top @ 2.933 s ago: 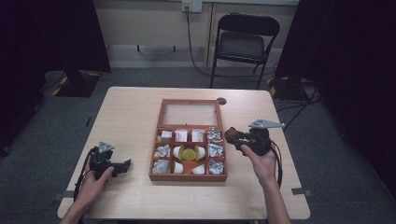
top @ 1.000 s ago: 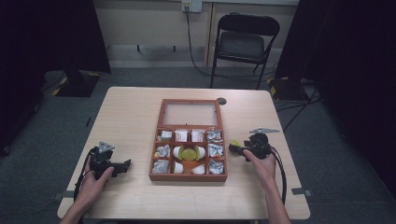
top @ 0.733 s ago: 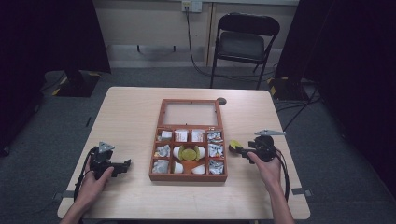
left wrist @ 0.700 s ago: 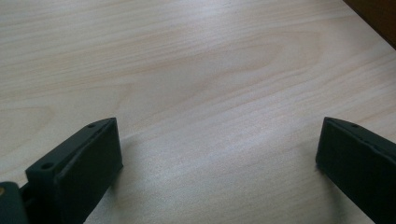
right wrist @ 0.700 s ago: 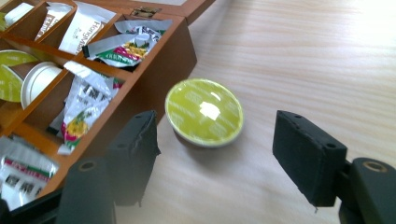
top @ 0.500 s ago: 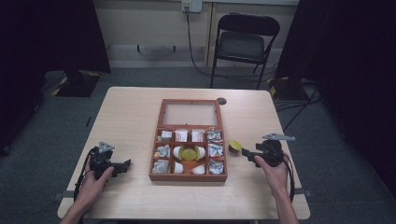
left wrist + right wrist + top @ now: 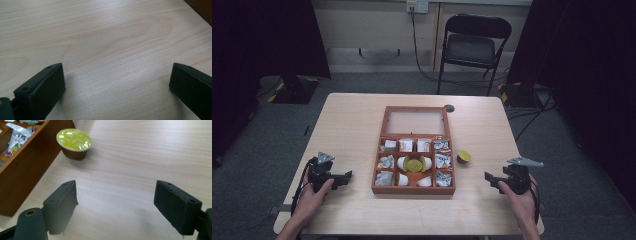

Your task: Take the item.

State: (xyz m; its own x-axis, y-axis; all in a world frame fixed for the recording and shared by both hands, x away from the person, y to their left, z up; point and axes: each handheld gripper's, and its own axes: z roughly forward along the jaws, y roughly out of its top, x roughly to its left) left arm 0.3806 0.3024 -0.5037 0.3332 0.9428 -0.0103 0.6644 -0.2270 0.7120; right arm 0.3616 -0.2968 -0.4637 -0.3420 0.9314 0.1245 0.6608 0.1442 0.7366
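Observation:
A wooden compartment box (image 7: 379,172) sits mid-table with its glass lid (image 7: 416,121) laid open behind it. Its compartments hold sachets, white pods and yellow-lidded capsules (image 7: 414,164). One yellow-lidded capsule (image 7: 464,157) (image 7: 74,143) stands upright on the table just right of the box (image 7: 27,162). My right gripper (image 7: 490,178) (image 7: 115,207) rests near the table's front right, open and empty, well back from that capsule. Over bare wood at the front left, my left gripper (image 7: 343,177) (image 7: 117,86) is open and empty too.
A dark round grommet (image 7: 449,108) lies in the tabletop behind the lid. A folding chair (image 7: 472,45) stands beyond the far edge. Bare table (image 7: 352,125) stretches left of the box and around both grippers.
My right gripper set the yellow-lidded capsule down beside the box, opened, and drew back toward the front right corner. The left gripper has stayed put.

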